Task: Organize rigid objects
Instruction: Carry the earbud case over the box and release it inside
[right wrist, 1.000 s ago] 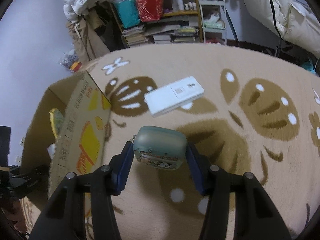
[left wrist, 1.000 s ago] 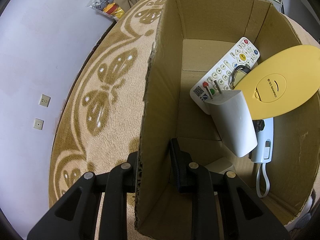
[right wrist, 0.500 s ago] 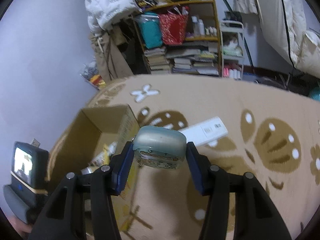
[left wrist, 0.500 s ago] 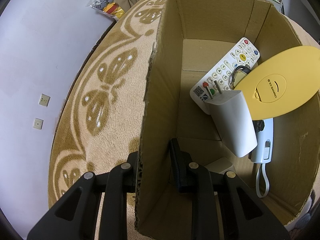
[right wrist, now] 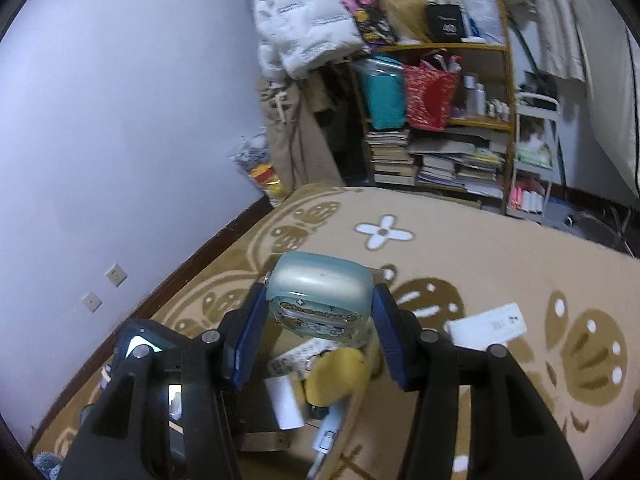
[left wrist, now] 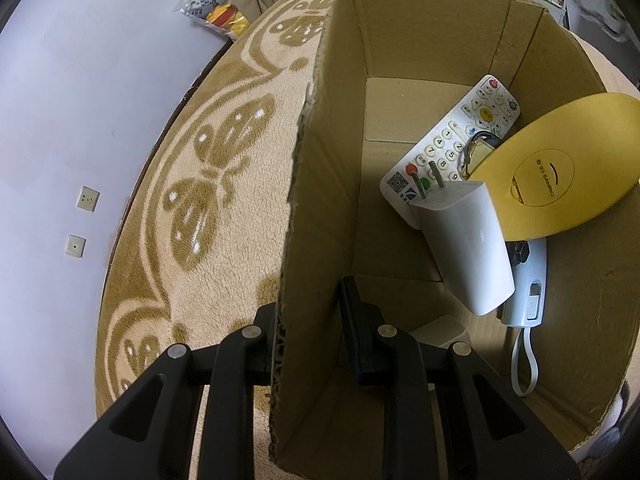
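Observation:
My left gripper [left wrist: 310, 304] is shut on the near left wall of an open cardboard box [left wrist: 400, 40], one finger outside and one inside. In the box lie a white remote [left wrist: 452, 140], a white plug charger [left wrist: 468, 248], a yellow disc [left wrist: 552, 168] and a white-blue device with a strap [left wrist: 530, 284]. My right gripper [right wrist: 318, 300] is shut on a pale blue-green case [right wrist: 320, 284] with a cartoon print. It holds the case in the air above the box, over the yellow disc [right wrist: 332, 372] and the charger [right wrist: 284, 400].
A flat white device [right wrist: 486, 326] lies on the beige patterned rug [right wrist: 500, 248] to the right of the box. A crowded bookshelf [right wrist: 436, 120] and hanging clothes stand at the back. The purple wall [left wrist: 80, 100] runs along the rug's left edge.
My right gripper has risen and swung left with the case, from over the rug to above the box. The left gripper and the box have not moved.

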